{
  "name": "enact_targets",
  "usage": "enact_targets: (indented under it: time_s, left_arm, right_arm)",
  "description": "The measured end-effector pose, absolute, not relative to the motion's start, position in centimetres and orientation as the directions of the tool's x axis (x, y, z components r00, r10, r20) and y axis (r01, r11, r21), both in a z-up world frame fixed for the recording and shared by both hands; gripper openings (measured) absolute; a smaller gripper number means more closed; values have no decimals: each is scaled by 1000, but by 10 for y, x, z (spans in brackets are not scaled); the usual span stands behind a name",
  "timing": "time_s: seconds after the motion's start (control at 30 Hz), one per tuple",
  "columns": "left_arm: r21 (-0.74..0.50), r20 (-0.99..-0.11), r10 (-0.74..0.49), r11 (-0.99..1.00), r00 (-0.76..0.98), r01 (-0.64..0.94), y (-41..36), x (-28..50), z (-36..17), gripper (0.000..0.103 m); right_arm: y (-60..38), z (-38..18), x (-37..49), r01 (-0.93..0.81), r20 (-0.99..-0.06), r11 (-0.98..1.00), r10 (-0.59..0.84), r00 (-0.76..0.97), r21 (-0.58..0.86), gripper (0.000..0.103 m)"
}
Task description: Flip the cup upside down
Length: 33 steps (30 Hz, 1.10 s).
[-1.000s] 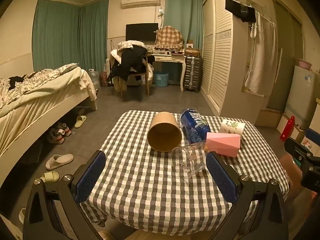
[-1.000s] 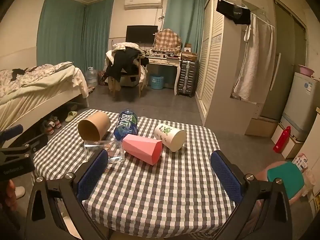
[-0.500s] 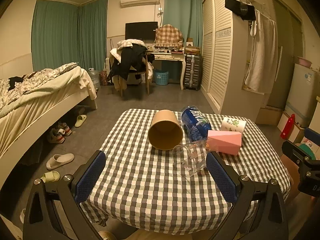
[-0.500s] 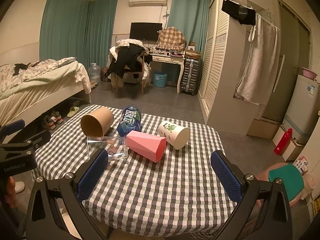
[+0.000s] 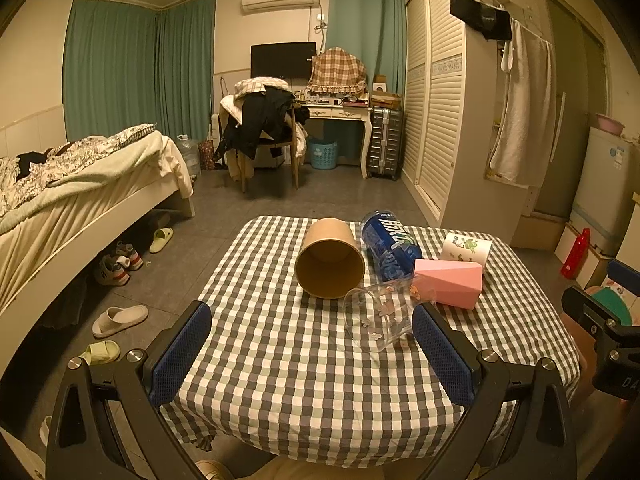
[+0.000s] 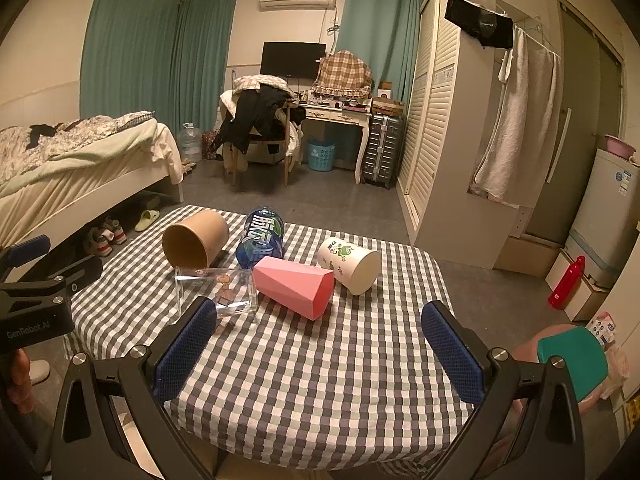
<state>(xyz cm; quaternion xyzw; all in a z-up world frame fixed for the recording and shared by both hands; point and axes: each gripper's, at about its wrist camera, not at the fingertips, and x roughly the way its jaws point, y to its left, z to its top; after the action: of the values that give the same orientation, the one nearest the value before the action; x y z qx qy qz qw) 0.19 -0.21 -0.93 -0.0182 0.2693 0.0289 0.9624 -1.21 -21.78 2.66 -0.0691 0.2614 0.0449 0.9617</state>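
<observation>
The tablecloth (image 6: 320, 380) is woven cloth in a matt grey-and-white check. The brown cup (image 5: 330, 262) looks like matt kraft paper, smooth inside. The clear cup (image 5: 380, 316) is glossy and transparent, glass or plastic undetermined, with small printed motifs. The pink cup (image 6: 294, 286) has faceted sides and a matt finish. The white cup (image 6: 350, 266) appears to be paper with a green print. The blue bottle (image 6: 260, 240) carries a glossy plastic label. The left gripper's pads (image 5: 182, 354) and the right gripper's pads (image 6: 186, 348) show blue textured rubber on black matt frames with bright metal screws.
</observation>
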Motion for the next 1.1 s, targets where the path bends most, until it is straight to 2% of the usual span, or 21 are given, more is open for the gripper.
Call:
enact_targets:
  time_s: [1.1]
  left_arm:
    - [-17,-521,47,998,852,-66,-2,2,-10,103]
  right_arm:
    - [-212,25,-9,-138,-515,983,57,855,-120,103]
